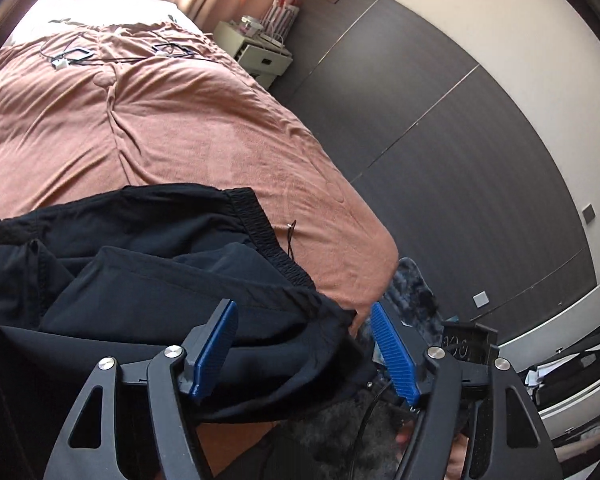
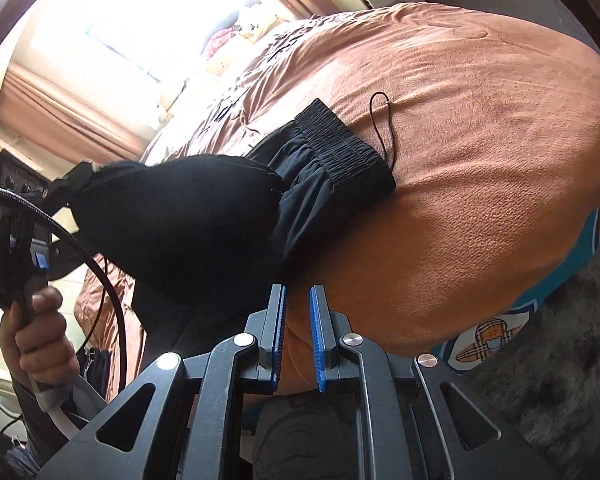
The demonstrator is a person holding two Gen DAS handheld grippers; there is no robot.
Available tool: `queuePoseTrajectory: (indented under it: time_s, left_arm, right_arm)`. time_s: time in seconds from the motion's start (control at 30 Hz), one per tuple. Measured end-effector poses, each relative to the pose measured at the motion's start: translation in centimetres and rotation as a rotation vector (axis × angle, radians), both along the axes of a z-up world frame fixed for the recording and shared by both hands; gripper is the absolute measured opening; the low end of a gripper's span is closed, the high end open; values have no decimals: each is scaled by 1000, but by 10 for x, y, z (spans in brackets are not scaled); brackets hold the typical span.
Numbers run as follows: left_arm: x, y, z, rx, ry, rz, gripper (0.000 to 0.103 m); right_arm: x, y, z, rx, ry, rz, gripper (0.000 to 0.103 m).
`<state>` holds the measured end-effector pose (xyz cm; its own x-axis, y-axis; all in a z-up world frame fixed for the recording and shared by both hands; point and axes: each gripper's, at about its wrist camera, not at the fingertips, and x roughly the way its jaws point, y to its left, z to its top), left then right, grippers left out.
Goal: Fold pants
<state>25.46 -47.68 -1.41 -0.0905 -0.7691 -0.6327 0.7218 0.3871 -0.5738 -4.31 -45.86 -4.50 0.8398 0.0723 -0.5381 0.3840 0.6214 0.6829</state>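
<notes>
My left gripper [image 1: 304, 344] stands apart over the black pants [image 1: 148, 264], which lie bunched at the near edge of the bed's terracotta blanket [image 1: 148, 128]. I'd flatten the fold before moving on. My right gripper [image 2: 298, 336] is nearly together, empty. Dark floor, white nightstand [image 1: 256, 48] beyond.

A home bedroom.
A bed [image 1: 148, 120] under a rust-brown blanket, a white nightstand [image 1: 260, 54], curtains [image 2: 60, 108] at a sunlit window, dark wardrobe panels [image 1: 440, 140].
</notes>
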Motion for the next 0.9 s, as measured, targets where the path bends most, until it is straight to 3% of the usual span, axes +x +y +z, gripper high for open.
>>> queuePoseTrajectory:
  time_s: [0.13,0.33,0.63,0.9]
  left_arm:
    - [11,31,-2,2,18,44,73]
    - [29,80,2,22,-54,135,73]
    - [61,151,-4,61,-95,258,73]
    - [86,217,-17,86,-78,382,73]
  right_arm:
    - [-3,-4,4,-3,-6,-12,12]
    - [6,-3,16,-28,-21,19,12]
    - [53,6,25,-92,20,94,12]
    - [108,2,28,-95,53,151,12]
